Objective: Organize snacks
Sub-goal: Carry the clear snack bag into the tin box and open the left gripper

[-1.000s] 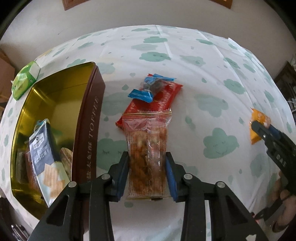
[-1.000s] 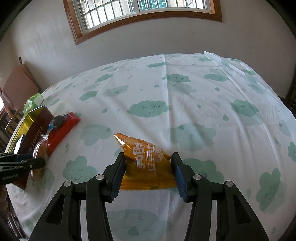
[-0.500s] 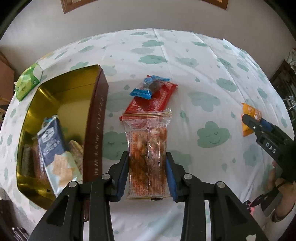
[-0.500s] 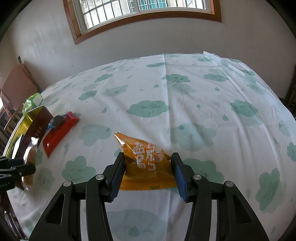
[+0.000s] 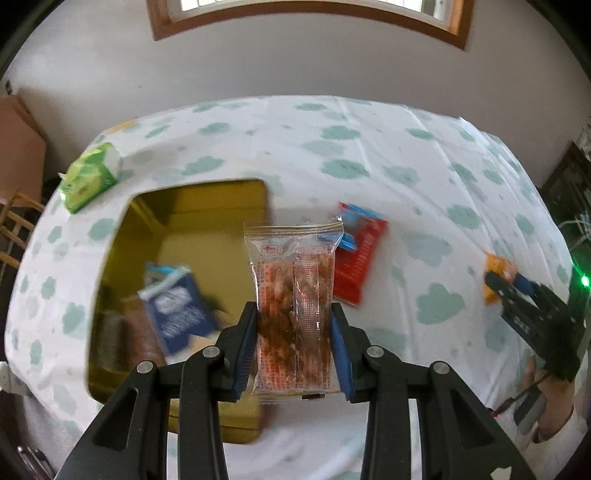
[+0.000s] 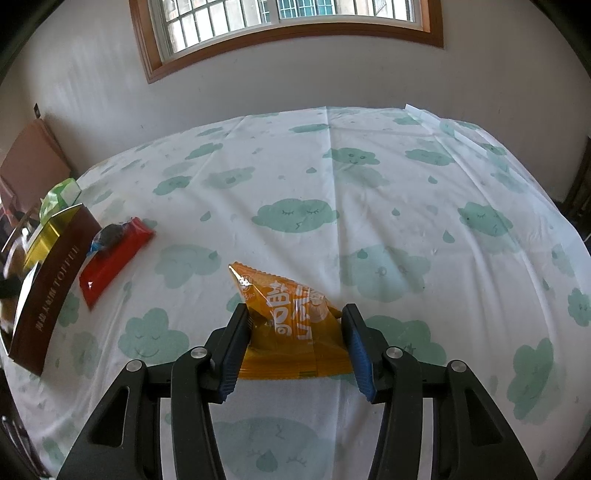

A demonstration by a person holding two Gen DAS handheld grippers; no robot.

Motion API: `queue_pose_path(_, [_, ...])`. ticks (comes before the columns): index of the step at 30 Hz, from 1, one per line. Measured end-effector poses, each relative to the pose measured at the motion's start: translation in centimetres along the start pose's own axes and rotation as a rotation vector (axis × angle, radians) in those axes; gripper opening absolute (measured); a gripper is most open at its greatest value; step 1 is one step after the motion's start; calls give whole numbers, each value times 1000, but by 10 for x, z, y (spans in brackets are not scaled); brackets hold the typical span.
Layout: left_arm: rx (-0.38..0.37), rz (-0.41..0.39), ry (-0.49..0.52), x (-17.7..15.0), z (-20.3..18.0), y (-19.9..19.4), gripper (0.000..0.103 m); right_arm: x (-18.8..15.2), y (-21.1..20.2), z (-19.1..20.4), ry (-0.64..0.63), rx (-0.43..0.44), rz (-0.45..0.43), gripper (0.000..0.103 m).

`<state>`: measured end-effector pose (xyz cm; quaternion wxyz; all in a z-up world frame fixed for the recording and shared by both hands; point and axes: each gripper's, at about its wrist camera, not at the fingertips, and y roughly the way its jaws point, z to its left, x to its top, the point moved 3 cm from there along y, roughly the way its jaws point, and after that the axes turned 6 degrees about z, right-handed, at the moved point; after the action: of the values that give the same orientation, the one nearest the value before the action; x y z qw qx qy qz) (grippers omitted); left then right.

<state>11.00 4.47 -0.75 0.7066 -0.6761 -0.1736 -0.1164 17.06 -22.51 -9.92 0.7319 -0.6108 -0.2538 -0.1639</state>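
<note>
Since a second ago the left claw (image 5: 293,345) has been lifting its clear nut packet (image 5: 293,310) off the bench (image 6: 369,177) and is now holding it pinched above the right edge of the gold toffee tin (image 5: 207,225). The right claw (image 6: 295,345) is staying clamped on the orange snack packet (image 6: 291,325) lying on the cloud-print cloth. Farther off, a red bar (image 6: 114,258) is lying beside the tin.

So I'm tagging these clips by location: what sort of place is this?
Probably a room in a home: a barred window in a plain wall, a table under a cloud-print tablecloth, and a toffee tin among snack packets.
</note>
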Motion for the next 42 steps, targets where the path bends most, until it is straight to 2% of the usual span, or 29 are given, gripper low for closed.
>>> queue_pose_path(5, [73,-15,-54,17,45,-2,34,1,1,5,-9,-14,3,50])
queue_pose_path(11, [171,12,-77,26,94,18,34,1,1,4,-11,-16,3,50])
queue_pose_path(17, [198,38,-59,40,120,40,34,1,2,7,-15,-25,5,51])
queue_pose_path(23, [232,66,-10,45,129,58,34,2,2,9,-21,-29,6,52])
queue_pose_path(29, [240,107,-12,39,139,76,33,1,2,7,-26,-37,8,52])
queue_pose_path(33, [268,92,6,37,136,78,33,1,2,5,-28,-40,8,52])
queue_pose_path(42, [261,95,0,31,134,85,33,0,2,11,-54,-72,15,53])
